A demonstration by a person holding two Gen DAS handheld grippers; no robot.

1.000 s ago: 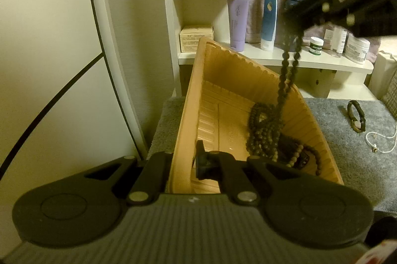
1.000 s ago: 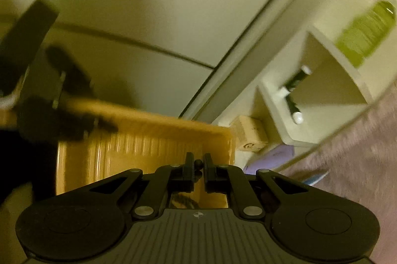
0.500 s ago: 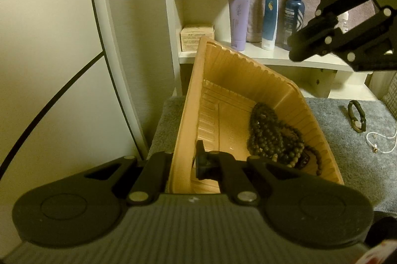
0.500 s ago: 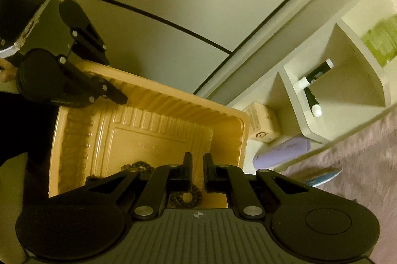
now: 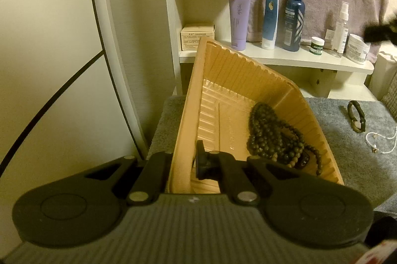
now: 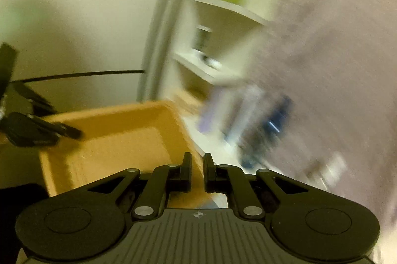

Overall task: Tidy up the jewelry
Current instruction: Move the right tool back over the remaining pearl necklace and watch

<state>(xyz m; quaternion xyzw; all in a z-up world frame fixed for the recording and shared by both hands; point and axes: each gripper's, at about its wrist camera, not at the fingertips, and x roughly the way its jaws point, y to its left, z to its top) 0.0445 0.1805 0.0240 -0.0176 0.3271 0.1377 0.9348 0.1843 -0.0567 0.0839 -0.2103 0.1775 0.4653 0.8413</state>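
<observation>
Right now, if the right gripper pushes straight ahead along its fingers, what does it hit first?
Probably the far corner of the tan tray, which lies just beyond the right gripper; past it is the shelf with bottles. The frame is blurred, so depth is uncertain.

The tilted tray (image 5: 238, 80) walls off the grey mat's (image 5: 330, 120) left side, with beads (image 5: 270, 137) heaped in its low corner, while the mat right of it lies open around a bracelet (image 5: 357, 116) and chain (image 5: 379, 140).

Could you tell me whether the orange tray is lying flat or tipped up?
Tipped: the left gripper clamps the orange tray at its rim, and the bead necklace is piled against its lower wall.
</observation>
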